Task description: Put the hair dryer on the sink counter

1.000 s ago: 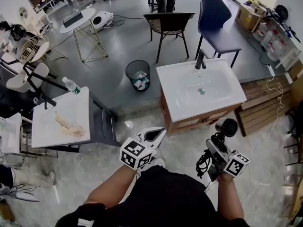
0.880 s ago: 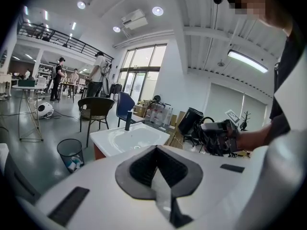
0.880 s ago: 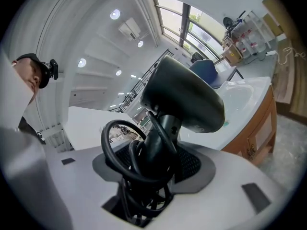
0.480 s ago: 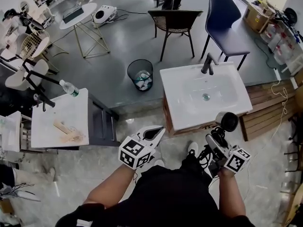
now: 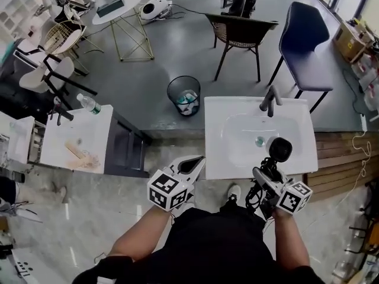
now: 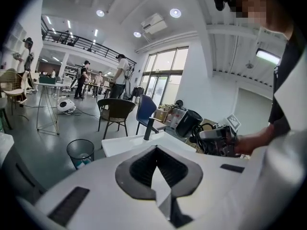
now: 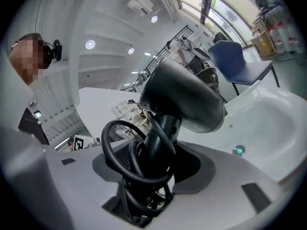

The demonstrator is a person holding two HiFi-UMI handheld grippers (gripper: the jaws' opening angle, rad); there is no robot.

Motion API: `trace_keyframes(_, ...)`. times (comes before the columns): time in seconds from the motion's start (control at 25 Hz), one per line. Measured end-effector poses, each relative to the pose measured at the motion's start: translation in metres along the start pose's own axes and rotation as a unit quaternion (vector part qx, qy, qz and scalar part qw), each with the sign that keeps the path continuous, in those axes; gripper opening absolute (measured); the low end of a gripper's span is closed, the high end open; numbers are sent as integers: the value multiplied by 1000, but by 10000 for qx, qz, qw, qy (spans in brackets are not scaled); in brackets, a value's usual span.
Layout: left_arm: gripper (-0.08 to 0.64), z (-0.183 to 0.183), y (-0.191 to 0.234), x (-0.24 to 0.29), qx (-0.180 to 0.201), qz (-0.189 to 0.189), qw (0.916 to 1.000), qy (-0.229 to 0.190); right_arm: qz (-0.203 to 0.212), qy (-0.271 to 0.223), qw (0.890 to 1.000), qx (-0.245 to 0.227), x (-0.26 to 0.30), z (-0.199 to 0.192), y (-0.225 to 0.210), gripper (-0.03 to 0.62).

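1. Black hair dryer [image 5: 278, 149] sits in your right gripper [image 5: 264, 174], whose jaws clamp its handle together with the coiled black cord [image 7: 136, 164].
2. Seen from the head view, the dryer's round head lies over the white basin, just beside the drain [image 5: 259, 141]; it is held up off the sink counter [image 5: 216, 158].
3. Your left gripper [image 5: 192, 165] has its jaws closed together with nothing between them, and it hangs near the counter's front left corner.
4. On the counter itself, only the dark faucet [image 5: 269, 99] stands, at the back edge behind the basin.
5. Behind the sink are a mesh waste bin [image 5: 183, 94], a wicker chair [image 5: 240, 31] and a blue chair [image 5: 308, 46].
6. To your left, a white table [image 5: 56, 135] carries a water bottle [image 5: 89, 104] at its far corner.
7. Wooden pallets [image 5: 343, 158] lie right of the sink.
8. Black-and-white square markers on the gripper cubes are the only clear print; the lettering on the cartons [image 5: 349, 37] is too small to read.
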State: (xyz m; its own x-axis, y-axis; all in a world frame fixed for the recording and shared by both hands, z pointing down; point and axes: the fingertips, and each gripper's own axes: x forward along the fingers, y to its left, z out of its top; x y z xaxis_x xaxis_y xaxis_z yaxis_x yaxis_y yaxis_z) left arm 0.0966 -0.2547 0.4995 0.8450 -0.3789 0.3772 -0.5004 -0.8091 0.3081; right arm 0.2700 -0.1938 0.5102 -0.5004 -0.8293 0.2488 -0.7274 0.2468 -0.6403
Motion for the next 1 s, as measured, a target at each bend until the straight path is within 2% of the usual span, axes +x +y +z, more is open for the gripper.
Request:
trace_keyframes(0.32,0,-2,-9,45,-184,636,9976,207,475,715,9954,-417,16,20,-47,239)
trace_keyframes(0.44,0,-8,-13,49,-202,879,9954,333,527,1118,9892,-789,22,16,-62,239)
trace_keyframes(0.52,0,-10,-15,49,-257,1037,9937,344,622,1405,9812,-1166,28,12,-68,239)
trace_keyframes(0.64,0,-10,-18,48,-327,1203,9917,301,734,1834,9641,-1773,37,7,-71,238)
trace_keyframes(0.72,0,-10,-19,47,-341,1255,9911,288,770,2103,9488,-2226,44,1,-72,238)
trace_keyframes(0.88,0,-16,-10,43,-380,1298,9902,354,848,2546,9108,-3137,62,-11,-70,235)
trace_keyframes(1.0,0,-17,3,41,-361,1231,9909,417,898,2820,8774,-3775,84,-18,-65,235)
